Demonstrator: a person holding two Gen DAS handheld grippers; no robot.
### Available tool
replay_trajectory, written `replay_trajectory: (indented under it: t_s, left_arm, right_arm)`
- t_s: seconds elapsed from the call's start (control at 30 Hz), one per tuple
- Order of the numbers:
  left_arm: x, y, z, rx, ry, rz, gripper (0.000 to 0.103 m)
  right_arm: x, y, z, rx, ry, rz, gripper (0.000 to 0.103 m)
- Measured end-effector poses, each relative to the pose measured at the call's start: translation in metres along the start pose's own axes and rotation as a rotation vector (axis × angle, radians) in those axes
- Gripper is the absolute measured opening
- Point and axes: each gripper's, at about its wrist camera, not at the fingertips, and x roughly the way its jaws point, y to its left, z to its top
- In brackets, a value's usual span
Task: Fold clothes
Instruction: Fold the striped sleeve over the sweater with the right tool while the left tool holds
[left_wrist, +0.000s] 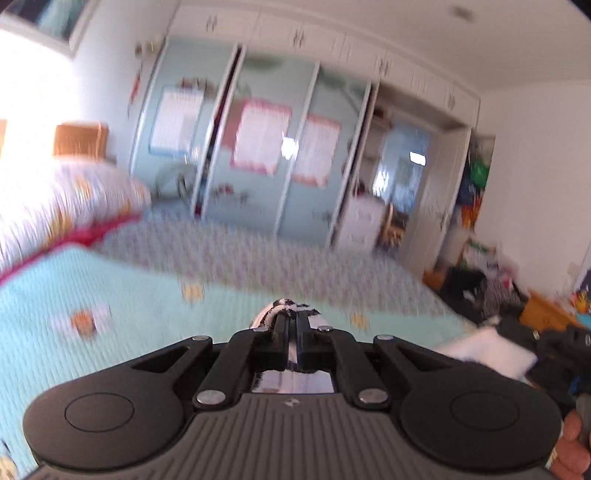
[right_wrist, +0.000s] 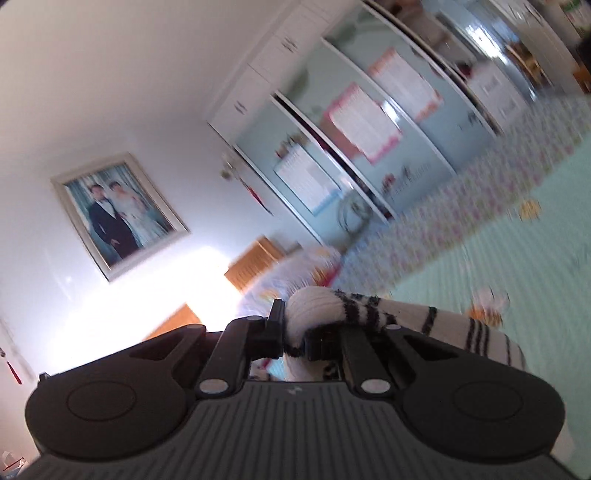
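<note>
My left gripper (left_wrist: 294, 320) is shut on a white garment with black stripes (left_wrist: 284, 308), pinched between its black fingers and held above the bed (left_wrist: 110, 314). A white part of the cloth (left_wrist: 487, 350) hangs at the right, near the other black tool. My right gripper (right_wrist: 295, 325) is shut on the same white, black-striped garment (right_wrist: 369, 314), which bunches over the right finger and drapes off to the right. The right wrist view is tilted. Both views are blurred.
The bed has a mint green quilted cover and a floral sheet (left_wrist: 277, 254). A folded quilt (left_wrist: 62, 199) lies at its left. A wardrobe with pale green sliding doors (left_wrist: 258, 147) stands beyond. Clutter (left_wrist: 491, 280) is on the floor at right. A framed photo (right_wrist: 114, 214) hangs on the wall.
</note>
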Motion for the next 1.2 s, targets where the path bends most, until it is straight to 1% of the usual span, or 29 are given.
replay_trajectory:
  t_s: [0.07,0.1,0.17,0.23,0.27,0.3,0.33,0.37,0.4,0.43,0.47,0.5,0.53,0.6,0.7,0.77,0.83,0.9,0.97,1.0,1.03,1.1,1.17,1.2]
  left_arm:
    - [-0.026,-0.007,0.029,0.009,-0.090,-0.003,0.002]
    - [-0.038,-0.010,0.044,0.013,-0.135,-0.004,0.003]
    - [-0.058,-0.015,0.061,0.033,-0.197,0.022,0.003]
    - [-0.077,-0.020,0.077,0.054,-0.257,0.052,0.003]
    - [-0.086,-0.020,0.083,0.051,-0.281,0.067,0.002]
    - [-0.094,-0.019,0.089,0.044,-0.304,0.083,0.000]
    - [-0.105,-0.020,0.095,0.048,-0.335,0.094,0.000]
    - [-0.116,-0.021,0.100,0.056,-0.369,0.105,0.000]
    - [-0.128,-0.022,0.106,0.063,-0.402,0.115,0.000]
    - [-0.134,-0.023,0.109,0.066,-0.413,0.115,0.000]
    - [-0.131,-0.026,0.107,0.072,-0.390,0.112,0.000]
    - [-0.127,-0.028,0.104,0.080,-0.361,0.108,0.000]
    - [-0.118,-0.030,0.094,0.100,-0.307,0.104,0.000]
    - [-0.098,-0.034,0.059,0.141,-0.195,0.078,0.000]
    - [-0.061,-0.035,-0.019,0.141,0.031,-0.038,0.000]
    - [-0.039,-0.042,-0.071,0.144,0.162,-0.099,0.002]
    - [-0.017,-0.050,-0.120,0.143,0.271,-0.157,0.004]
    - [0.002,-0.058,-0.152,0.110,0.350,-0.210,0.007]
    - [0.018,-0.066,-0.179,0.074,0.412,-0.257,0.019]
    - [0.023,-0.075,-0.190,0.075,0.435,-0.283,0.032]
    - [0.027,-0.084,-0.200,0.082,0.457,-0.310,0.037]
    - [0.036,-0.103,-0.221,0.109,0.499,-0.353,0.038]
    - [0.047,-0.120,-0.241,0.148,0.542,-0.366,0.038]
    - [0.055,-0.123,-0.247,0.161,0.559,-0.347,0.038]
  right_arm:
    - [-0.008,0.011,0.022,-0.046,-0.065,0.019,0.010]
    - [-0.008,0.011,0.031,-0.052,-0.082,0.018,0.010]
    - [-0.020,0.012,0.046,-0.061,-0.111,0.013,0.010]
    - [-0.030,0.012,0.052,-0.084,-0.127,-0.001,0.010]
    - [-0.029,0.009,0.054,-0.104,-0.092,-0.033,0.010]
    - [-0.029,0.007,0.054,-0.104,-0.062,-0.079,0.009]
    - [-0.037,0.006,0.056,-0.073,-0.068,-0.087,0.010]
    - [-0.046,0.006,0.056,-0.046,-0.080,-0.058,0.010]
    - [-0.053,0.006,0.051,-0.047,-0.092,-0.043,0.010]
    - [-0.047,0.003,0.041,-0.066,-0.056,-0.056,0.009]
    - [-0.041,-0.001,0.031,-0.084,-0.013,-0.074,0.009]
    - [-0.026,-0.009,0.020,-0.084,0.079,-0.116,0.009]
    - [-0.021,-0.017,0.012,-0.041,0.109,-0.140,0.009]
    - [-0.016,-0.029,-0.004,0.037,0.128,-0.157,0.010]
    - [-0.001,-0.045,-0.033,0.067,0.194,-0.180,0.010]
    - [0.000,-0.050,-0.043,0.109,0.196,-0.179,0.010]
    - [-0.004,-0.051,-0.047,0.121,0.182,-0.164,0.010]
    - [-0.008,-0.054,-0.049,0.138,0.182,-0.161,0.012]
    - [-0.012,-0.057,-0.053,0.150,0.188,-0.158,0.015]
    - [-0.014,-0.059,-0.055,0.154,0.193,-0.157,0.018]
    - [-0.015,-0.060,-0.058,0.158,0.198,-0.156,0.020]
    - [-0.014,-0.062,-0.065,0.163,0.214,-0.160,0.031]
    - [-0.010,-0.067,-0.075,0.167,0.236,-0.163,0.033]
    - [-0.007,-0.070,-0.079,0.174,0.249,-0.162,0.033]
